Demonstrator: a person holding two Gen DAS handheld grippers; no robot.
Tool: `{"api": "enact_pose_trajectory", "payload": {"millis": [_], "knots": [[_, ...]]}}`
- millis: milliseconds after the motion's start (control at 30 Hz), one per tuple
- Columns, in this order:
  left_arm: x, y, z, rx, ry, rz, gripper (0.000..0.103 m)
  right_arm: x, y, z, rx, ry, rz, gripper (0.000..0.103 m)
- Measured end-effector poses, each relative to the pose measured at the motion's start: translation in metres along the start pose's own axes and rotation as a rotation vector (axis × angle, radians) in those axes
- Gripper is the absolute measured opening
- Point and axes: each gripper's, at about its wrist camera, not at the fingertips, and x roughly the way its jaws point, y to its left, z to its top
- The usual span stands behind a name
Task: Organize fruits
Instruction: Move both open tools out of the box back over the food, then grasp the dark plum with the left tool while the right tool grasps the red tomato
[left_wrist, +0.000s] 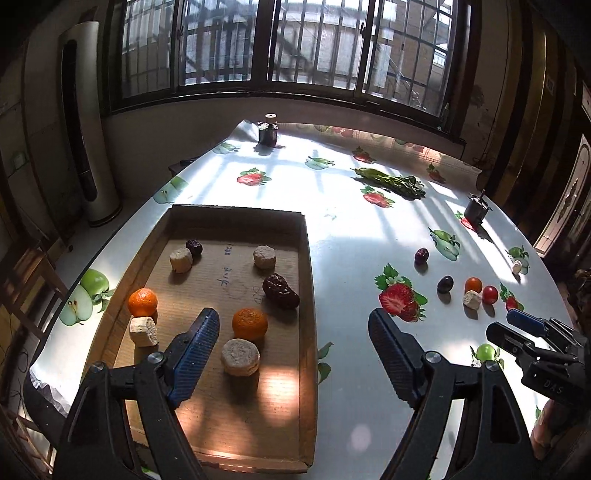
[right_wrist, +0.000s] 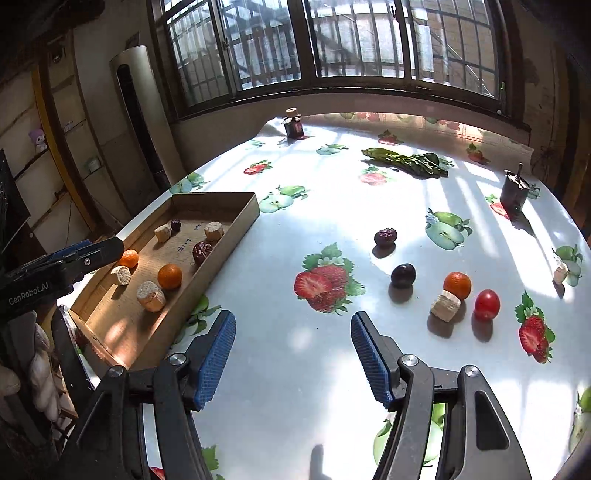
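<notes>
A shallow cardboard tray holds two oranges, a large dried date, a small date and several beige round pieces. Loose on the table are a small date, a dark grape, an orange, a beige piece and a cherry tomato. My left gripper is open and empty over the tray's near right part. My right gripper is open and empty above bare tablecloth, near of the loose fruit.
The fruit-print tablecloth covers the table. A green leafy vegetable lies at the back. Two small dark motor-like objects stand at the back and right. Another beige piece lies far right.
</notes>
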Motion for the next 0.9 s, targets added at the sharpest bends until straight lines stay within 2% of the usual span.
{"api": "enact_pose_trajectory", "payload": {"millis": [167,267,333,467,533,567,600,667,800,900], "knots": [[0.015,-0.053,-0.003,0.101,0.042,-0.064,0.082,-0.028,-0.099,-0.011,0.162,-0.008,-0.168,0.069],[0.025,-0.082,-0.003,0.154,0.059,-0.095,0.082,-0.04,-0.139,-0.011,0.242,-0.02,-0.216,0.069],[0.033,-0.097,-0.003,0.168,0.076,-0.124,0.082,-0.039,-0.154,-0.005,0.281,-0.024,-0.207,0.069],[0.052,-0.127,0.002,0.2,0.078,-0.19,0.082,-0.013,-0.16,0.011,0.322,-0.004,-0.131,0.069],[0.061,-0.141,0.007,0.236,0.061,-0.21,0.082,0.008,-0.157,0.019,0.327,0.022,-0.097,0.055],[0.065,-0.146,0.009,0.251,0.052,-0.226,0.077,0.018,-0.156,0.021,0.331,0.033,-0.093,0.041],[0.07,-0.152,0.011,0.266,0.05,-0.244,0.068,0.026,-0.155,0.022,0.335,0.035,-0.091,0.039],[0.083,-0.163,0.014,0.284,0.072,-0.261,0.06,0.036,-0.153,0.021,0.33,0.022,-0.091,0.039],[0.111,-0.179,0.018,0.307,0.085,-0.272,0.059,0.044,-0.154,0.014,0.322,0.008,-0.063,0.039],[0.137,-0.184,0.023,0.276,0.127,-0.3,0.058,0.048,-0.158,0.012,0.312,0.013,-0.067,0.039]]}}
